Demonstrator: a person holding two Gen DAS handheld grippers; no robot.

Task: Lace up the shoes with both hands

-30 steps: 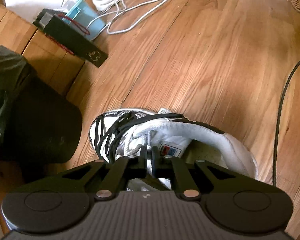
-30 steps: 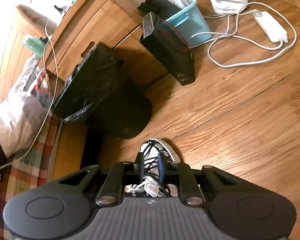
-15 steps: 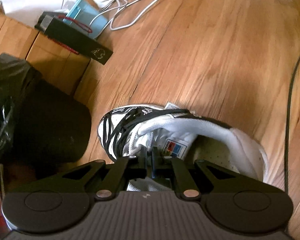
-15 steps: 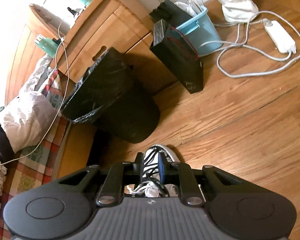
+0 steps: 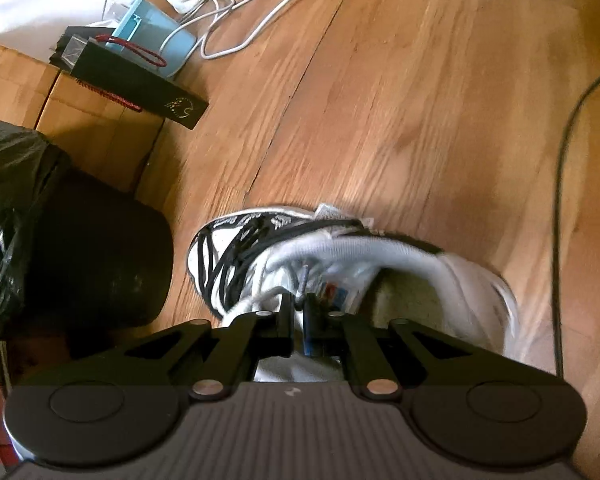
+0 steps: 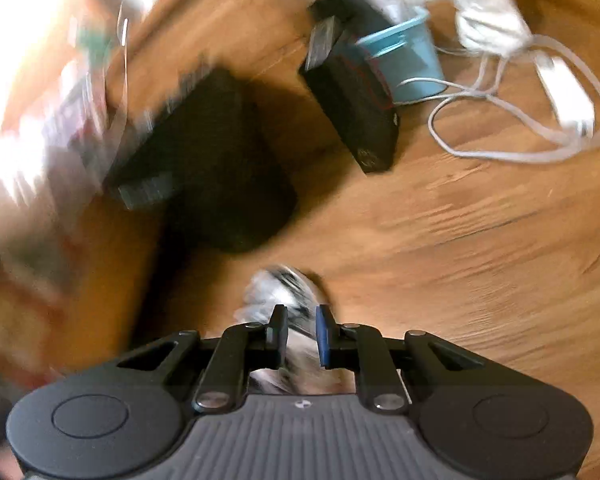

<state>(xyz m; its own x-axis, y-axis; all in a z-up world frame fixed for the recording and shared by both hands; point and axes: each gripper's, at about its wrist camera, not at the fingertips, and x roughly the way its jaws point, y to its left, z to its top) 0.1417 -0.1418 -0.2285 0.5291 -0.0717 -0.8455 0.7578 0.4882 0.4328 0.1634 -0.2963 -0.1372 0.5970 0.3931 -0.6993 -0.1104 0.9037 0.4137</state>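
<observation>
The left gripper [image 5: 299,310] pinches the lace [image 5: 302,280] tip at the shoe's [image 5: 340,264] six o'clock, seemingly for threading, while the right gripper [image 6: 302,334] hangs part-open, empty.

Left wrist view: warm daylight from my upper left burns out that corner, the honey-coloured wooden plank floor [image 5: 420,120] is sharp at centre and bowed at the fisheye edges, and the white-and-black laced sneaker [image 5: 340,264] is slightly smeared at its heel. Right wrist view: heavy motion blur throughout, worst on the left where glare washes everything out; the black lined waste bin [image 6: 220,160] casts a dark shadow, and only my right gripper [image 6: 302,334] stays crisp.
</observation>
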